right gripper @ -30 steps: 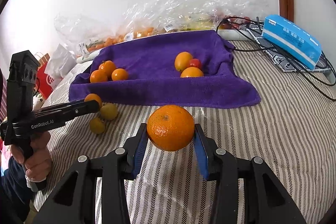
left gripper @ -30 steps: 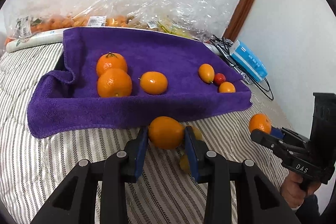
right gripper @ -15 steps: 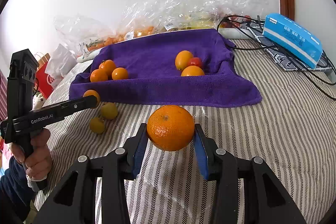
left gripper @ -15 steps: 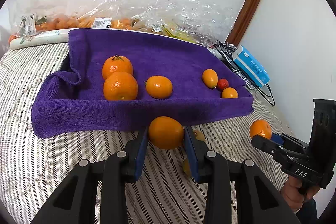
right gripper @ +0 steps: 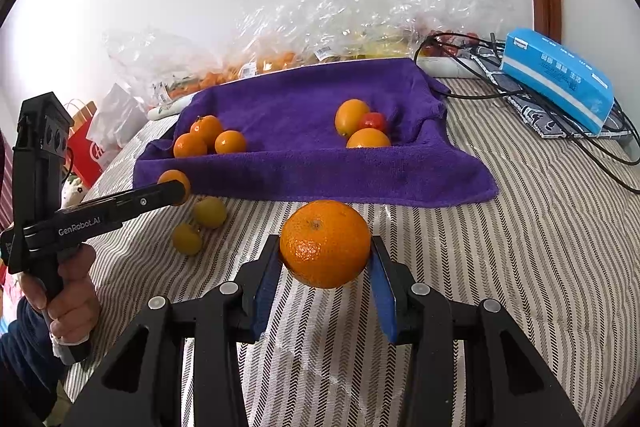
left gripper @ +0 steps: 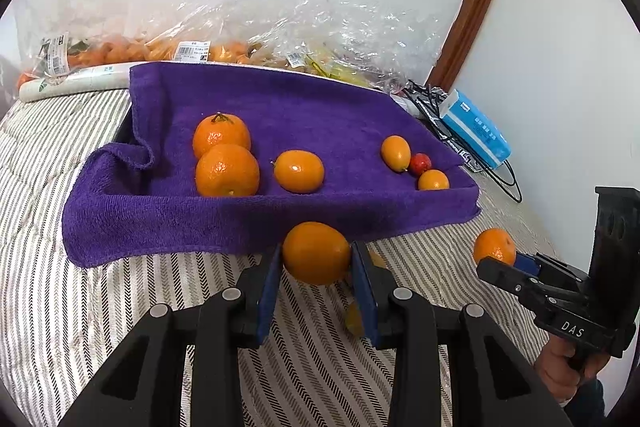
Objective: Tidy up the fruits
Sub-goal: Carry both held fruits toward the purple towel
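My left gripper (left gripper: pixel 316 255) is shut on a smooth orange fruit (left gripper: pixel 316 251) and holds it above the striped cover, just in front of the purple towel (left gripper: pixel 280 219). My right gripper (right gripper: pixel 325 247) is shut on a dimpled mandarin (right gripper: pixel 325 243), also held above the cover in front of the towel (right gripper: pixel 320 179). On the towel's left lie two mandarins (left gripper: pixel 226 169) and a smooth orange fruit (left gripper: pixel 299 171). On its right lie two small orange fruits (left gripper: pixel 396 151) and a red cherry tomato (left gripper: pixel 420 163). Two yellow fruits (right gripper: pixel 210 211) lie on the cover.
Clear plastic bags of fruit (left gripper: pixel 240 43) lie along the wall behind the towel. A blue tissue pack (right gripper: pixel 556 75) and black cables (right gripper: pixel 560 131) lie at the right. A red paper bag (right gripper: pixel 82 143) stands past the bed's left edge.
My left gripper has risen and moved a little nearer the towel with its fruit. My right gripper has held almost still with the mandarin.
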`<state>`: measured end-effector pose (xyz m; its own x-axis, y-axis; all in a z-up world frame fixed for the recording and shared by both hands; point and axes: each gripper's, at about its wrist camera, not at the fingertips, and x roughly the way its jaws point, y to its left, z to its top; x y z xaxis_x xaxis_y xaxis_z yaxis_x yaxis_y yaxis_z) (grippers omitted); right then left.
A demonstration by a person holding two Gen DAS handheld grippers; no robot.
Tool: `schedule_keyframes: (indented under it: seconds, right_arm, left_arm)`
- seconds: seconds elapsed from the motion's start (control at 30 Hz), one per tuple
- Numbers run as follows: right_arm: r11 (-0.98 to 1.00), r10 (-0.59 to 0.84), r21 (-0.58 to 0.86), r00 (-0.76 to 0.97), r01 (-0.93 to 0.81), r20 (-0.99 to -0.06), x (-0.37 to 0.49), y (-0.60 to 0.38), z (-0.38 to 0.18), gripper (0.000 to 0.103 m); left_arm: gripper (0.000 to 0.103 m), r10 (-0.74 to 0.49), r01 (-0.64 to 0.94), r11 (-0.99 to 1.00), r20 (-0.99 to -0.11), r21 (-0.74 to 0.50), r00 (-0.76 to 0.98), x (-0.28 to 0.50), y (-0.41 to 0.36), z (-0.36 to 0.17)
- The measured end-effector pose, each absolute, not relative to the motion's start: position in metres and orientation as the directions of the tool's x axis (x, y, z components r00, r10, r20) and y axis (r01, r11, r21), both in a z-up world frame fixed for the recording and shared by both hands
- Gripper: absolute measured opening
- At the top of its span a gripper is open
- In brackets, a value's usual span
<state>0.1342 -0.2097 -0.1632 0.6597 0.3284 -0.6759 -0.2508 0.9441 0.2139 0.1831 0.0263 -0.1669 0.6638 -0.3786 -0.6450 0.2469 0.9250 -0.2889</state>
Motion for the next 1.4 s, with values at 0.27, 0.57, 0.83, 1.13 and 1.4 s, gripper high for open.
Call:
schedule_keyframes:
  seconds: [0.27, 0.57, 0.83, 1.13, 1.4]
  right_arm:
    - [0.945, 0.326, 0.223, 0.688, -0.237, -0.648, 0.129, -0.213, -0.158, 0.043]
    - [0.935, 0.353, 0.225, 0.718, -0.272, -0.599, 0.127, -0.203, -0.124, 0.043]
    - [0.929, 0.369, 0.193, 0.745, -0.316, -0.555, 0.154, -0.181, -0.087, 0.043]
    - [0.921, 0.389, 0.184, 0.776, -0.343, -0.497, 0.193, -0.164, -0.062, 0.043]
    - [0.918, 0.394, 0.148, 0.806, -0.368, -0.443, 0.218, -0.159, -0.04, 0.043]
  left_arm:
    - [0.033, -0.365, 0.256, 0.931, -0.625, -0.26, 0.69, 0.174, 0.024, -0.161]
    - [0.033, -0.377, 0.252, 0.924, -0.564, -0.288, 0.735, 0.159, 0.035, -0.133]
    - [0.033, -0.282, 0.178, 0.954, -0.522, -0.241, 0.805, 0.166, 0.057, -0.086]
    - [0.033, -0.225, 0.095, 0.957, -0.499, -0.273, 0.837, 0.197, 0.076, -0.07]
    - [0.033, -0.218, 0.08, 0.952, -0.477, -0.294, 0.851, 0.229, 0.077, -0.058]
